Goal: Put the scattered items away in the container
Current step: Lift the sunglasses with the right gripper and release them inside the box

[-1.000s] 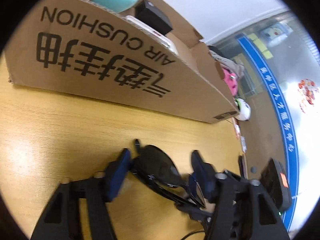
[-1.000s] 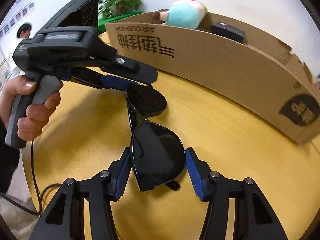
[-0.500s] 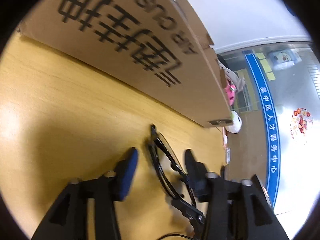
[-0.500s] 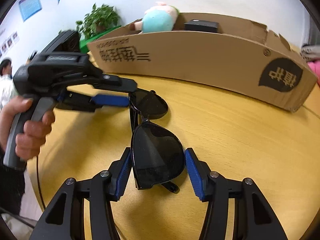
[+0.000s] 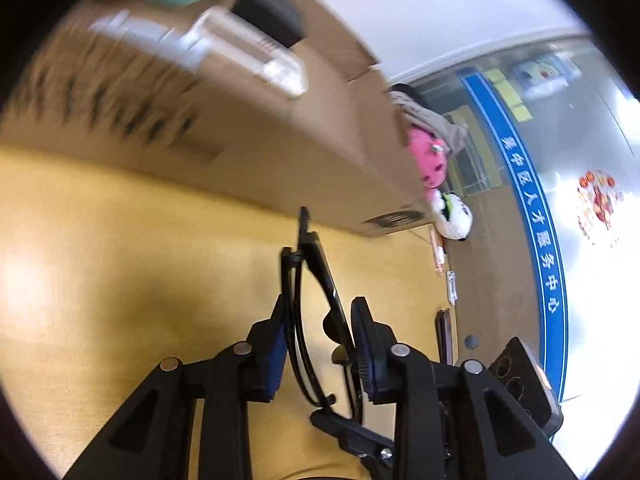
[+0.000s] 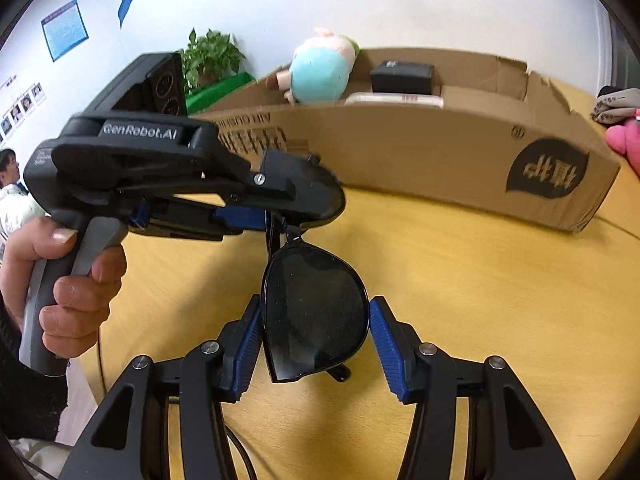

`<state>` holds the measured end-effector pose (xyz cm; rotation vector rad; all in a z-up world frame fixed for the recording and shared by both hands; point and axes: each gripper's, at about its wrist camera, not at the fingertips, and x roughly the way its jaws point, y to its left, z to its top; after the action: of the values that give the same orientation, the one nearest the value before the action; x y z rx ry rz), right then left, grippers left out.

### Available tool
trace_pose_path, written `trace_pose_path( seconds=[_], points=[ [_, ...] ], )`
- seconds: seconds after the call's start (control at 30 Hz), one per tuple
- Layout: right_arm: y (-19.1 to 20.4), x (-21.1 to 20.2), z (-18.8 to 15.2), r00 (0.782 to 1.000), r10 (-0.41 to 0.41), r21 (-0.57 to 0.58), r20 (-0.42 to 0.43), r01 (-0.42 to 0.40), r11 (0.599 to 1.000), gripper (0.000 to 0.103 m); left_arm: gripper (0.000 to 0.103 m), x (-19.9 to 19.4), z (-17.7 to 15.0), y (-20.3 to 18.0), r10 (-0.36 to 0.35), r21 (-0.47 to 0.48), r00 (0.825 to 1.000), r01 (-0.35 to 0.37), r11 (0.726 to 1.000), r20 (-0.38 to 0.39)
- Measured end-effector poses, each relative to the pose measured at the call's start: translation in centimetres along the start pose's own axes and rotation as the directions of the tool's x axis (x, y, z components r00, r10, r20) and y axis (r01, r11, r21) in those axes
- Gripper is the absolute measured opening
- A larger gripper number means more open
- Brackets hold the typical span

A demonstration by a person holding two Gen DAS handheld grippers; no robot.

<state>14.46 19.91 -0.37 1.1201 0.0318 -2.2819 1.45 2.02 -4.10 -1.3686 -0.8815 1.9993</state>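
Note:
Black sunglasses (image 6: 316,308) hang above the yellow table, edge-on in the left wrist view (image 5: 316,280). My left gripper (image 5: 320,340) is shut on one lens of the sunglasses; it also shows in the right wrist view (image 6: 256,216). My right gripper (image 6: 316,340) holds the other lens between its blue pads, which touch the lens rim on both sides. The cardboard box (image 6: 420,144) stands just behind and holds a teal plush toy (image 6: 320,76), a black case (image 6: 402,78) and a clear box (image 5: 256,52).
The yellow round table (image 6: 460,300) lies below both grippers. A pink plush (image 5: 428,160) and a white toy (image 5: 454,216) sit beyond the box's right end. A potted plant (image 6: 212,56) stands behind the box.
Both grippers have risen with the sunglasses off the table and toward the box. The left gripper has closed on its lens and turned the glasses upright.

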Motion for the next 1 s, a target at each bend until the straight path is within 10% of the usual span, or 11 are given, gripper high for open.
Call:
trace_pose_path(
  seconds=[0.5,1.0],
  points=[
    [-7.3,-6.8,13.0,0.979,-0.017,0.073,0.204,0.002,0.997,0.056,0.028,0.0,13.3,-13.2,-0.01,0.286,1.0,0.008,0.958,0.005],
    [-19.8,2.7,27.8,0.994,0.029,0.145,0.103,-0.044,0.989,0.056,0.027,9.0,30.8,-12.7,0.041,0.263,0.997,-0.025,0.964,-0.058]
  ],
)
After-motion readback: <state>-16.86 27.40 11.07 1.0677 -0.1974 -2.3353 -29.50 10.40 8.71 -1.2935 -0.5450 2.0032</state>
